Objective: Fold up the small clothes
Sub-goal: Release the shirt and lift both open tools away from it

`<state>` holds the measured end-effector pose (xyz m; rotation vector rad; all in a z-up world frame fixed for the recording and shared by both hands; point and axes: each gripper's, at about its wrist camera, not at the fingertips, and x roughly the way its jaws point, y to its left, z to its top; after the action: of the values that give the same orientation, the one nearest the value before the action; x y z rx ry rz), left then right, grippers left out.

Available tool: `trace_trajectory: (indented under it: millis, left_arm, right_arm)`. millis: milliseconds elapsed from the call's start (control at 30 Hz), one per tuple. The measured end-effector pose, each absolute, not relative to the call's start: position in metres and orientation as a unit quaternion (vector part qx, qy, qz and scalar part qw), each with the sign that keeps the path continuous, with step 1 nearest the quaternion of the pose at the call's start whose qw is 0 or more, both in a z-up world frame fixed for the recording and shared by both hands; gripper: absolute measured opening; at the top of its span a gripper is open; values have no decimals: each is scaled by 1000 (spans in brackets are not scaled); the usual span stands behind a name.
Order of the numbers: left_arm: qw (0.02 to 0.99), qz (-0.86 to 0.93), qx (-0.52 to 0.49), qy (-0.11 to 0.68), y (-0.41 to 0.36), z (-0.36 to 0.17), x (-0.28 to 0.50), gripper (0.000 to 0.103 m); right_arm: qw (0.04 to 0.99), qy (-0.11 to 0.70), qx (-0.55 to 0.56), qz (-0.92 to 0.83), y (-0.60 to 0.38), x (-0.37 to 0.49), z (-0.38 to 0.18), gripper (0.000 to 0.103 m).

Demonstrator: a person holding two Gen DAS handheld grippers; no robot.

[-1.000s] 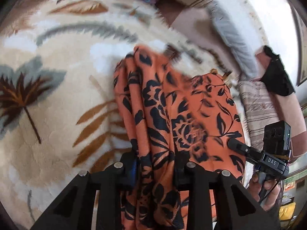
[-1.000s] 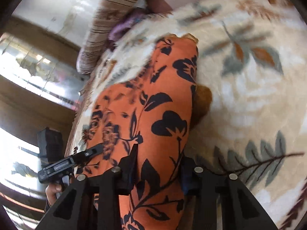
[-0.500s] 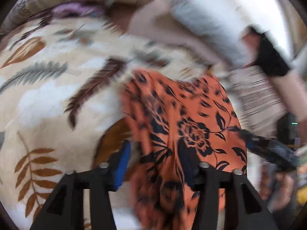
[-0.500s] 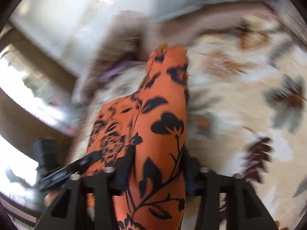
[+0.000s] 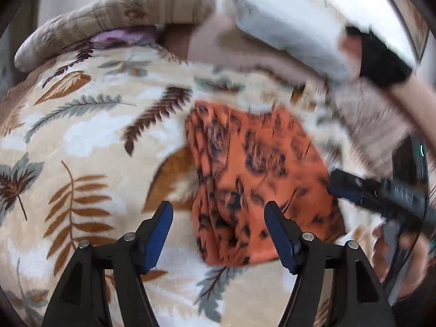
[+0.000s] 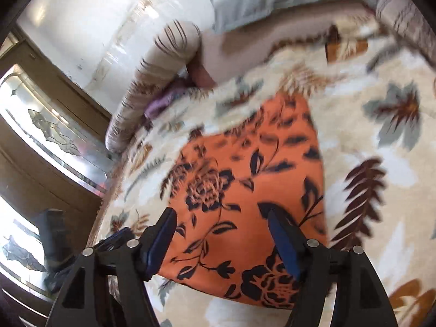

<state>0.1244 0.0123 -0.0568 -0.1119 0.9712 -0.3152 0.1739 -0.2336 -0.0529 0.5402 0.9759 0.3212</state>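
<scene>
An orange garment with a black flower print [image 5: 253, 179] lies folded on the leaf-patterned blanket [image 5: 90, 141]. My left gripper [image 5: 218, 215] hovers above its near left edge, jaws still opening, the blue pads clear of the cloth. In the right wrist view the same garment [image 6: 245, 190] lies flat as a rough rectangle. My right gripper [image 6: 220, 223] hangs over its near edge, jaws still opening and pressing on nothing. The right gripper's black body [image 5: 381, 193] shows at the garment's right side in the left wrist view.
Pillows and rolled bedding [image 5: 122, 19] line the far edge of the bed, with a grey pillow [image 5: 288, 30] and a purple cloth [image 5: 122, 34] among them. A black item [image 5: 381, 60] sits far right. A wooden door with patterned glass [image 6: 49, 136] stands left of the bed.
Both grippers let go of the orange garment and opened. The cloth dropped flat onto the blanket, and both grippers drew back from it.
</scene>
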Motion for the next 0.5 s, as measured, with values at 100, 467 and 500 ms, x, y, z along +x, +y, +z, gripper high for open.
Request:
trace_trajectory:
  millis: [100, 467, 500]
  left_arm:
    - [852, -102, -42, 513, 17, -86, 135, 71]
    - [897, -93, -40, 430, 12, -17, 77, 81]
    - [902, -91, -35, 420, 8, -11, 71, 82]
  right_arm:
    - [830, 462, 275, 148, -234, 171, -60, 73]
    - [897, 409, 150, 82, -215, 59, -14, 84]
    - [895, 416, 141, 74, -214, 53, -17, 84]
